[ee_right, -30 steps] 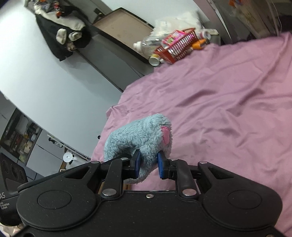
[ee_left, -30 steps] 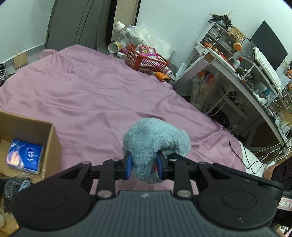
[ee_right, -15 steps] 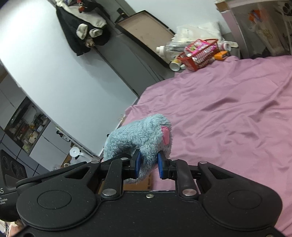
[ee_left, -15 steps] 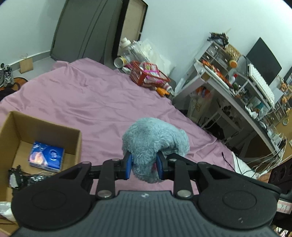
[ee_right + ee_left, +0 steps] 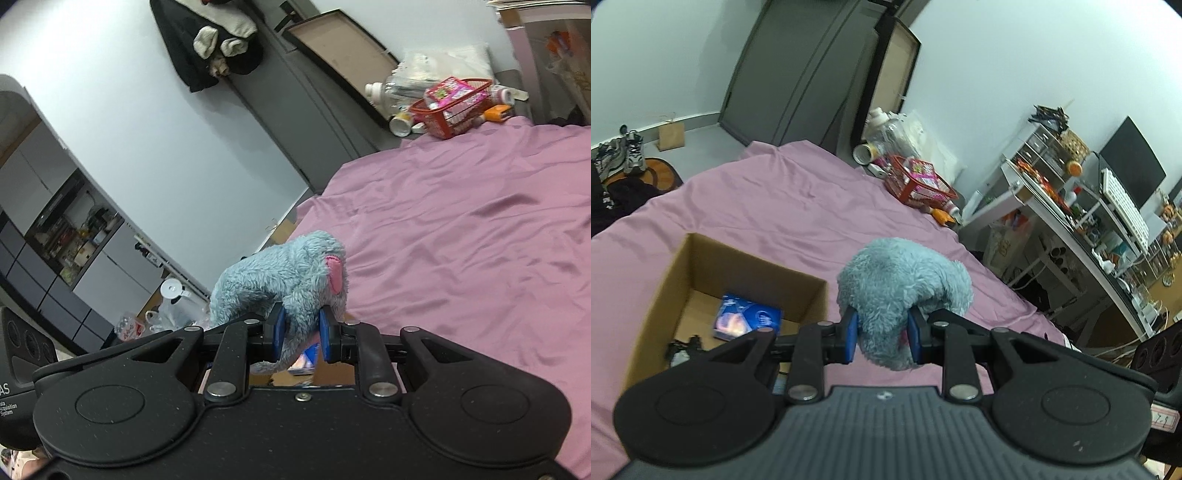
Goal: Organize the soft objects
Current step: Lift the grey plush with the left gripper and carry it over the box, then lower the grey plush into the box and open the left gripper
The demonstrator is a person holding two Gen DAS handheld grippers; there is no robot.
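Both pairs of blue-padded fingers are clenched on one fluffy grey-blue plush toy [image 5: 901,295]: the left gripper [image 5: 881,334] pinches one end, the right gripper [image 5: 298,334] the other, holding it in the air above the pink bed sheet [image 5: 783,214]. Just left sits an open brown cardboard box [image 5: 665,280] containing a blue tissue packet [image 5: 748,321].

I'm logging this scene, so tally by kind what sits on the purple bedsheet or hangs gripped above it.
Fluffy grey-blue plush toy, clamped by left gripper and right gripper: 1
Open brown cardboard box: 1
Red wire basket: 1
Total: 3
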